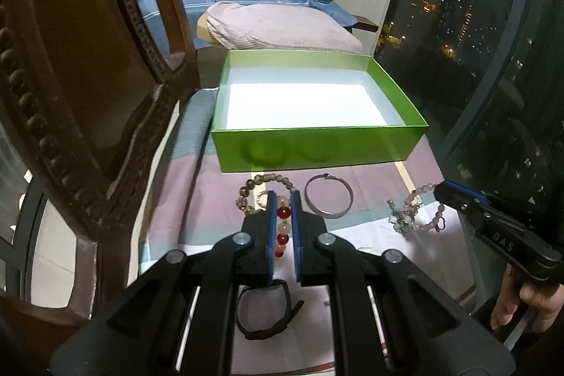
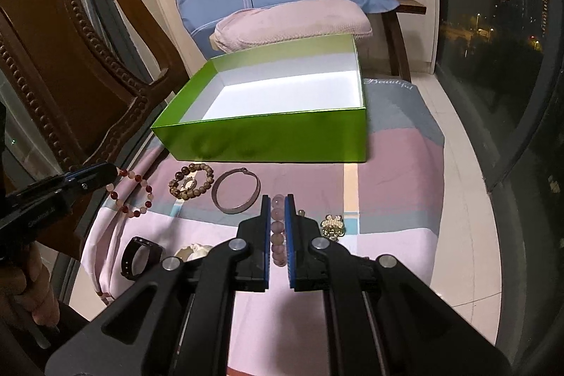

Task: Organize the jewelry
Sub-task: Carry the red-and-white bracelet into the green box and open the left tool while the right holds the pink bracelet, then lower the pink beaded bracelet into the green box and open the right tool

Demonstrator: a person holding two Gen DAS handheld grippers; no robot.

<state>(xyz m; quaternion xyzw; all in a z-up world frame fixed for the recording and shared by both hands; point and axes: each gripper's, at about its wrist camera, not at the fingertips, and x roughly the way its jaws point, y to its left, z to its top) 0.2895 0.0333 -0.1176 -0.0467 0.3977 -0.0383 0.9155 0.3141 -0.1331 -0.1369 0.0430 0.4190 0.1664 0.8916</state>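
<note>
A cloth-covered table [image 2: 387,164] by a night window carries an empty green box [image 2: 268,136] at 12 o'clock, jewelry lined before it, seemingly for loading. Left gripper [image 1: 283,199] is clenched on the red bracelet [image 1: 283,221], right gripper [image 2: 275,199] on the pink bracelet [image 2: 277,231]. Fingers hide each bracelet's gripped stretch; whether either has lifted is unclear.

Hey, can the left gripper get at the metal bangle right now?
Probably not yet: the left gripper is shut on the red bead bracelet. The bangle lies uncovered just to its right, so freeing the jaws first should do.
</note>
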